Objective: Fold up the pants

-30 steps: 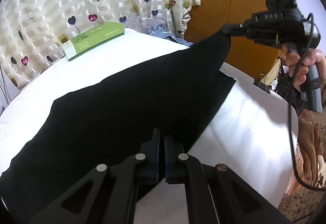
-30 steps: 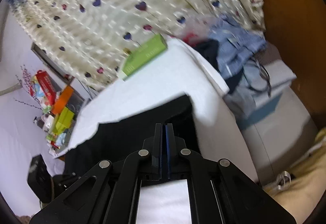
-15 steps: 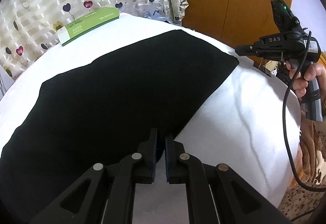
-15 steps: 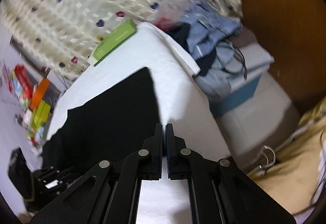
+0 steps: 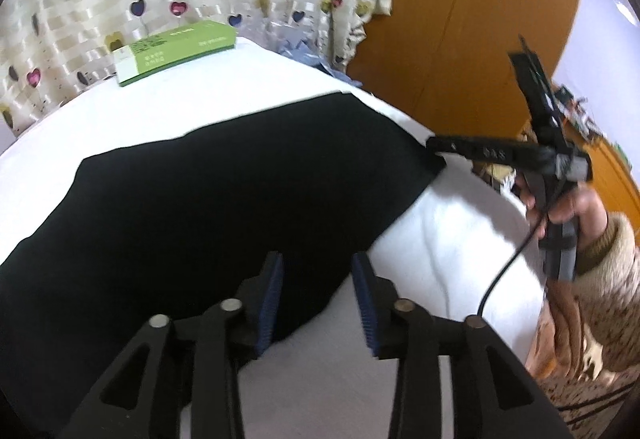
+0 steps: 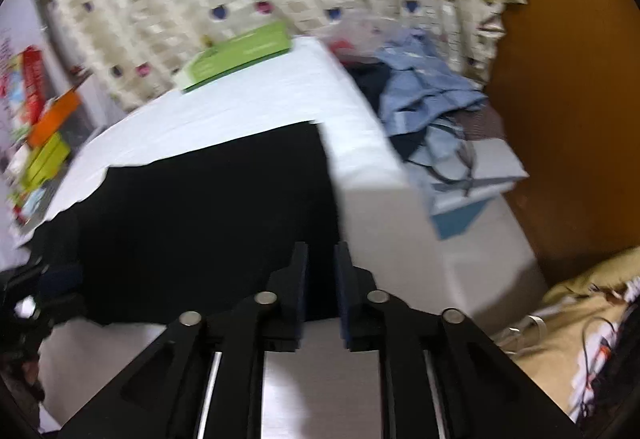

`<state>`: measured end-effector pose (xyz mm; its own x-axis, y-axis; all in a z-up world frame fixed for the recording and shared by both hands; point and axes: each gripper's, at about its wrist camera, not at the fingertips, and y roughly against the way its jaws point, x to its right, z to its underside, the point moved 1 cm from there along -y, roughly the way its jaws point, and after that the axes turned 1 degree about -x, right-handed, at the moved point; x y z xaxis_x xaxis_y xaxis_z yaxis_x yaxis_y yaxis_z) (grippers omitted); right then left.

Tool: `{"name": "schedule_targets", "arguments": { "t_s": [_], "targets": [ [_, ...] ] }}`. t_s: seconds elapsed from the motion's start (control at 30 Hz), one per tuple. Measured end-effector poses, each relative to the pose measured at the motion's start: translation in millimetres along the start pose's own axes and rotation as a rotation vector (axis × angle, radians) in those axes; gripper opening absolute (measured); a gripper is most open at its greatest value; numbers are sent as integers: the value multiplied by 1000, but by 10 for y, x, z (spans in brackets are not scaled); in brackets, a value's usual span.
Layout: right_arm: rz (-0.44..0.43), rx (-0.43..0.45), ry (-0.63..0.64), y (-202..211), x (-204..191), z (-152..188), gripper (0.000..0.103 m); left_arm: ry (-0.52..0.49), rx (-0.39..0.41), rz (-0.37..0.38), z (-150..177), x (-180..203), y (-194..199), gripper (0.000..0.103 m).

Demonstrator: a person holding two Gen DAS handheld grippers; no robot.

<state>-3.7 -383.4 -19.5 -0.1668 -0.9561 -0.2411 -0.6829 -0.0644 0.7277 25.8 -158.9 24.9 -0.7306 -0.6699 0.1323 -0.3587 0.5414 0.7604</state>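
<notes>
Black pants (image 5: 208, 207) lie flat on a white-covered table (image 5: 460, 239), filling the centre and lower left of the left wrist view. They look folded lengthwise already, one straight edge running from mid left up to the upper right.

My left gripper (image 5: 318, 291) sits at the bottom centre of that view, its blue-padded fingers spread wide and holding nothing. The near corner of the pants lies between and just beyond them. My right gripper (image 6: 321, 291) sits at the bottom centre of the right wrist view, fingers parted by a narrow gap and also empty, over the near edge of the pants (image 6: 208, 231). From the left view it appears at the right of the frame (image 5: 434, 143), its tip just beside the far corner of the cloth.

I judge the step in hand to be re-gripping for the next fold. To do it well, I would close each gripper on a corner of the same short edge, catching all layers (the cloth is dark, so layers are hard to count), then lift both evenly.

A green box (image 5: 176, 49) rests in the upper left, well apart from the pants.
</notes>
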Motion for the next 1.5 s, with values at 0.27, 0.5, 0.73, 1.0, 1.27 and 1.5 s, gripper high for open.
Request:
{"name": "schedule_targets", "arguments": {
  "t_s": [0.27, 0.5, 0.73, 1.0, 1.27, 1.5],
  "targets": [
    [99, -9, 0, -35, 56, 33, 24, 58, -6, -7, -19, -127, -109, 47],
    [52, 1, 36, 4, -76, 171, 53, 80, -16, -61, -59, -168, -215, 49],
    [52, -4, 37, -70, -144, 123, 55, 98, -13, -132, -90, -133, -283, 50],
    [-61, -4, -53, -66, -130, 123, 57, 116, -27, -146, -70, -154, -338, 50],
    [-268, -24, -84, -95, -295, 211, 57, 107, -5, -143, -50, -134, -325, 52],
    [-351, -19, -104, -79, -412, 351, 57, 100, 5, -140, -36, -116, -325, 53]
  ]
}}
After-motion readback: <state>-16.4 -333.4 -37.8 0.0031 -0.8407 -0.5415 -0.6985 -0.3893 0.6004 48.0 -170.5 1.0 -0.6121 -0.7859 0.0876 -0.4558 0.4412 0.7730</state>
